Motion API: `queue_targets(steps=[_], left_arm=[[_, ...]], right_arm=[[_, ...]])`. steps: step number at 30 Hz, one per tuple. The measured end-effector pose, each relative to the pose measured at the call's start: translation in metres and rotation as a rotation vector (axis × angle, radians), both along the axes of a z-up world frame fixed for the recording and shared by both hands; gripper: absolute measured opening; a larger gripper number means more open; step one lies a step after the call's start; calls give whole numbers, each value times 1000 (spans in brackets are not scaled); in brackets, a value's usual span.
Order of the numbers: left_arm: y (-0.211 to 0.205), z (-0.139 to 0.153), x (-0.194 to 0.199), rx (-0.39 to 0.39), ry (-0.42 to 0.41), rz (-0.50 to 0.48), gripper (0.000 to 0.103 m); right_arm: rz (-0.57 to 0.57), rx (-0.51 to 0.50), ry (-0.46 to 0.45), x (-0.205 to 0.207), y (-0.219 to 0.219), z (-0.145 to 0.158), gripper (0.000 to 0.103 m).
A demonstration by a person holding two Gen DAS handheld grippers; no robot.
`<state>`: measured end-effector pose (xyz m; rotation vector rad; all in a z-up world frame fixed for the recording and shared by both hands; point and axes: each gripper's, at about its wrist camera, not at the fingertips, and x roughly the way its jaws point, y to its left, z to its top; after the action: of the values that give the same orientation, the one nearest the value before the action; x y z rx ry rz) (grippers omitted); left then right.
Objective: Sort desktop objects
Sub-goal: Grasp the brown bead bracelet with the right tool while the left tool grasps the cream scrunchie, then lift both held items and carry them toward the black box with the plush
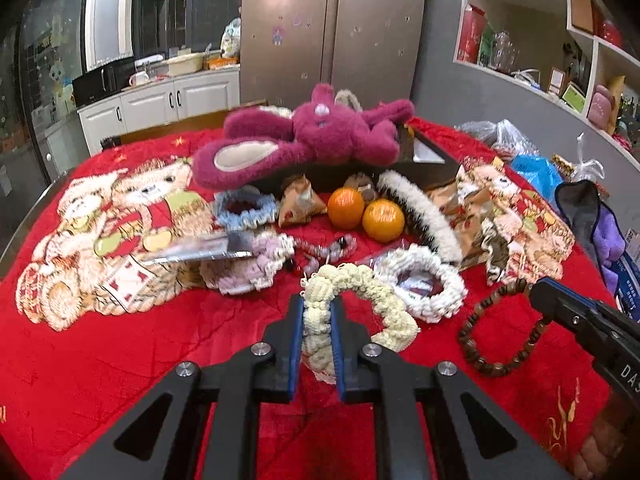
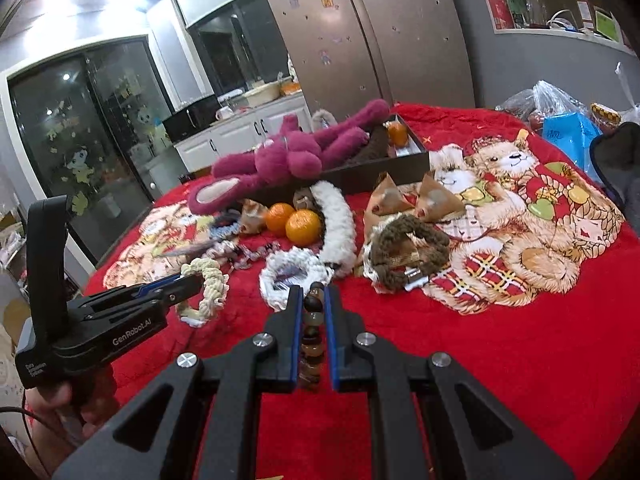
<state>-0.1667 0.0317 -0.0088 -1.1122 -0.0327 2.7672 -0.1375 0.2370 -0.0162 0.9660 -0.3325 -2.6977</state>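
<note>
1. Left gripper is clamped on the cream scrunchie, whose loop extends toward 2 o'clock.
2. Right gripper pinches the bead bracelet, strand running 12-to-6 between its pads.

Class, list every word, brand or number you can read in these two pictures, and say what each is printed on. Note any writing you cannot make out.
"GenRobot.AI": side of the left gripper, in the right wrist view.
"DAS", cut off at the picture's edge: body of the right gripper, in the left wrist view.
Small white print low on the left gripper's body: too small to read.
Handwriting on the blue bag: illegible.
Fridge stickers and shelf boxes: too blurred.
</note>
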Motion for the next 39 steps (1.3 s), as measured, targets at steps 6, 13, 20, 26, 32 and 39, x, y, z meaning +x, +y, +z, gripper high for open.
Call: queue_targets(steps=[6, 13, 20, 26, 32, 39], left_arm=[[-1, 20, 11, 11, 56, -4, 13], [-7, 41, 17, 50, 92, 6, 13], [-3, 56, 26, 57, 120, -18, 13], [0, 59, 22, 72, 93, -43, 13], [9, 54, -3, 68, 53, -73, 13], [32, 56, -43, 74, 41, -106, 13]], right_arm=[[-13, -12, 46, 11, 3, 16, 11], [-8, 6, 101, 23, -4, 45, 11], [0, 54, 118, 24, -17, 59, 11], [19, 50, 102, 14, -24, 63, 11], [-9, 121, 114, -7, -31, 72, 11], [-35, 169, 132, -42, -25, 91, 11]])
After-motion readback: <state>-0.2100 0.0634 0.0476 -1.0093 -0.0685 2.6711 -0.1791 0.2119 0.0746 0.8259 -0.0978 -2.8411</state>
